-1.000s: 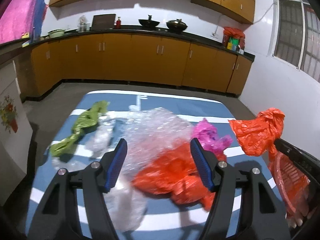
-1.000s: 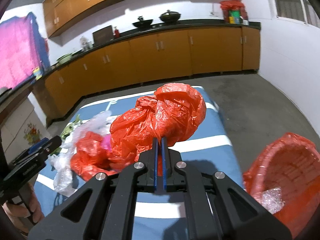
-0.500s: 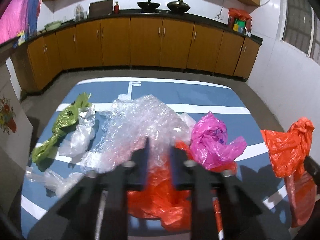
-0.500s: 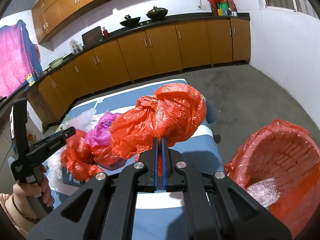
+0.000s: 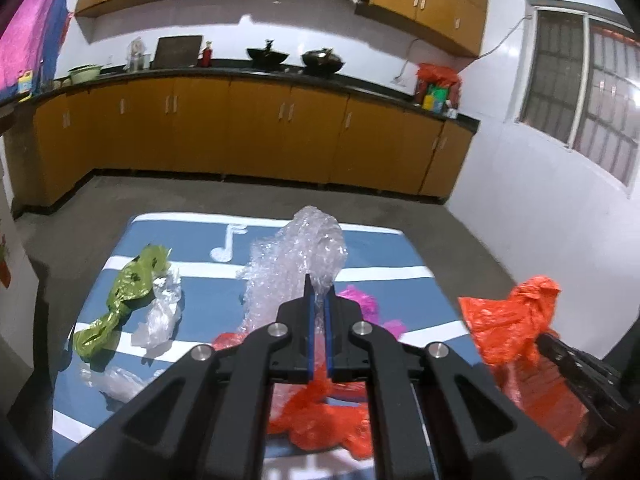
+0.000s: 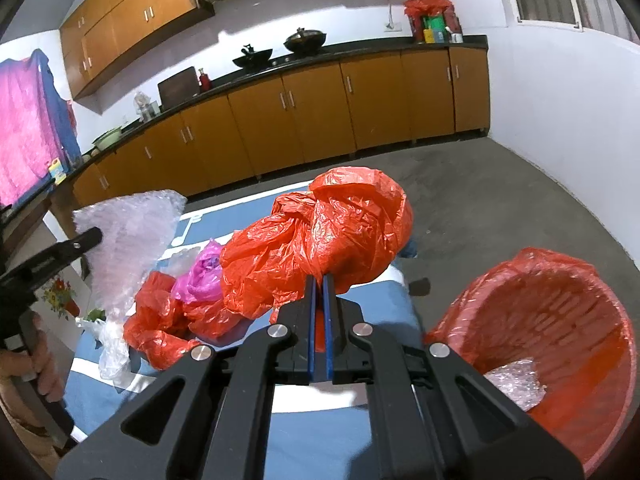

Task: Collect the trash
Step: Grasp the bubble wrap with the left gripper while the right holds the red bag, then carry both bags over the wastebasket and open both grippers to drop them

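Observation:
My left gripper (image 5: pixel 319 300) is shut on a sheet of clear bubble wrap (image 5: pixel 300 260) and holds it up above the blue table (image 5: pixel 200 248). The wrap also shows in the right wrist view (image 6: pixel 132 236). My right gripper (image 6: pixel 319 280) is shut on a crumpled red plastic bag (image 6: pixel 320 232), held above the table's right end; the bag also shows in the left wrist view (image 5: pixel 508 320). A red-lined bin (image 6: pixel 552 320) with bubble wrap inside stands low to the right.
On the table lie a red bag (image 5: pixel 320 416), a pink bag (image 5: pixel 360 304), a green bag (image 5: pixel 128 296) and clear plastic pieces (image 5: pixel 160 312). Wooden cabinets (image 5: pixel 260 132) and a white wall (image 5: pixel 540 208) stand beyond a grey floor.
My left gripper has shut on the bubble wrap and lifted it off the table. My right gripper still holds the red bag and has moved nearer the bin.

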Tool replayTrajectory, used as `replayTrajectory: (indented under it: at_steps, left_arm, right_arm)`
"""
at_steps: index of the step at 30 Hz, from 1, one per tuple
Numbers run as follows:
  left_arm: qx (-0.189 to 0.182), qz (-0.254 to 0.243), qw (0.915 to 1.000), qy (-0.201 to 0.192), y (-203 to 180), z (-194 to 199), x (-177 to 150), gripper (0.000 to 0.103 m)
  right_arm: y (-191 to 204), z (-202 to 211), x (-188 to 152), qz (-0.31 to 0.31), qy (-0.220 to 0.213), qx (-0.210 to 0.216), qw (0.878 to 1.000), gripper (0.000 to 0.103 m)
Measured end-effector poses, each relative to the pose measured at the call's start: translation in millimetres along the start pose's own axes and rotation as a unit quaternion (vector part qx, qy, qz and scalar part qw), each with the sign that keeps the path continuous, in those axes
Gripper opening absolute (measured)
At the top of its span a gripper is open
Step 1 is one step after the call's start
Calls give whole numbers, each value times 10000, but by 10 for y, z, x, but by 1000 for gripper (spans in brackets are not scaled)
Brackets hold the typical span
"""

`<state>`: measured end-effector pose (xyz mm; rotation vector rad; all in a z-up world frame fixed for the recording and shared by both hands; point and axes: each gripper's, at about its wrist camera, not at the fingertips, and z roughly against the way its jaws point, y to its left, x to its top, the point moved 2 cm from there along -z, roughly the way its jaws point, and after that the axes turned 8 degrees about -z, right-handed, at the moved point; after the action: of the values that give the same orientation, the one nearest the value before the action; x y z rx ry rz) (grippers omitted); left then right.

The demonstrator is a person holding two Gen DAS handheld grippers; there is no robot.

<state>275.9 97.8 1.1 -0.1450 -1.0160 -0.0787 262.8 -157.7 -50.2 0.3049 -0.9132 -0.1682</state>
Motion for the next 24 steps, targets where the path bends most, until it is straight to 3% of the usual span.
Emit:
replayTrajectory:
  at_steps: [11,24]
  left_arm:
    - [-982,-287,9947,-84,-734,334,94,5]
    - [-2097,-690,9753,92,-1832,288,-46,5]
  right_arm:
    - [-397,425,121,-167,-286,-399,9987,4]
    - [-1224,972,153,-619,-586,-1257,9884,4]
